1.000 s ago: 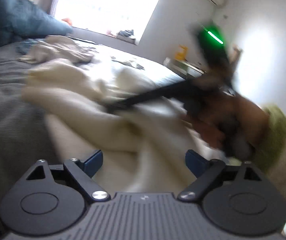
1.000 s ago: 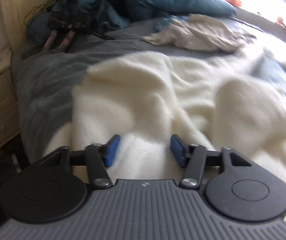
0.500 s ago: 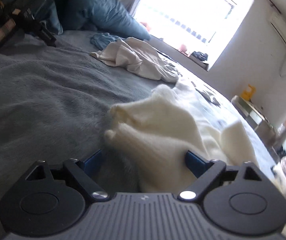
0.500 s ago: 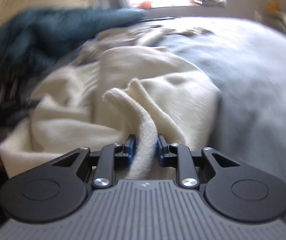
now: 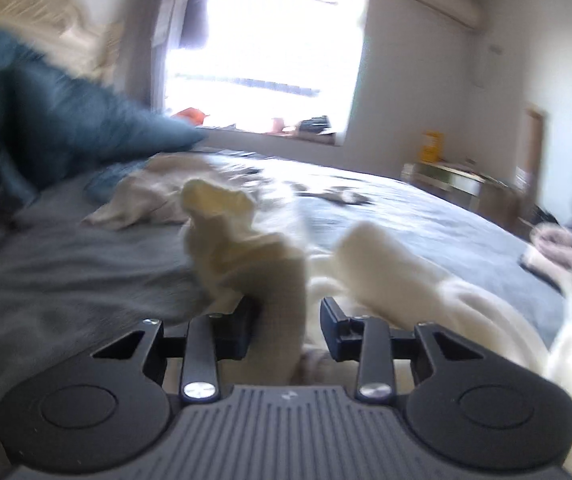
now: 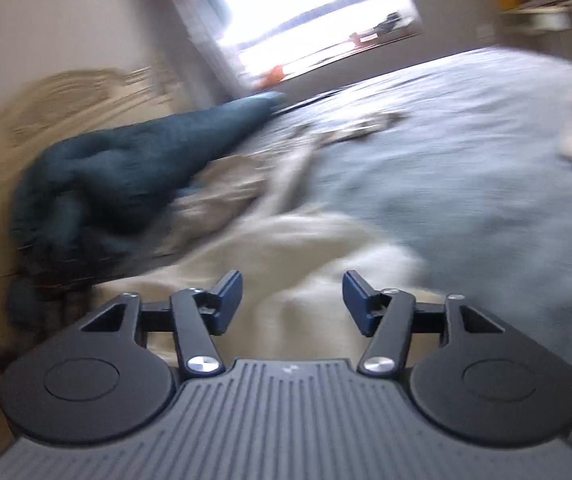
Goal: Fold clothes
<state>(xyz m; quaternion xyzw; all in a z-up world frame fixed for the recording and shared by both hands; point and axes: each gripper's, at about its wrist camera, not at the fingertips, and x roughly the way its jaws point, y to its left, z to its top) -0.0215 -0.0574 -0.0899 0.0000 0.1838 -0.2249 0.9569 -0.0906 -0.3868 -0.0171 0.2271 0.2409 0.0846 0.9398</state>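
On the grey bed (image 5: 425, 216), a bunched fold of the cream garment (image 5: 246, 248) stands between the left tongs (image 5: 286, 320) — these have just been closing, their grip not yet sure. The right tongs (image 6: 291, 300), just opening, hang released above it. Both layers should be pinched firmly — then lifted evenly.

Both views are pretty smeared by motion. In the left wrist view the cream fleecy garment (image 5: 246, 256) bunches up between the left gripper (image 5: 286, 326) fingers and hides the left pad's inner face, so can't tell if the pads really press it; there's a gap by the right pad. The garment runs off the frame's right edge. The crumpled beige cloth (image 5: 146, 196) behind is too blurry to identify. In the right wrist view the dark teal bedding heap (image 6: 126, 168) is just a streak.
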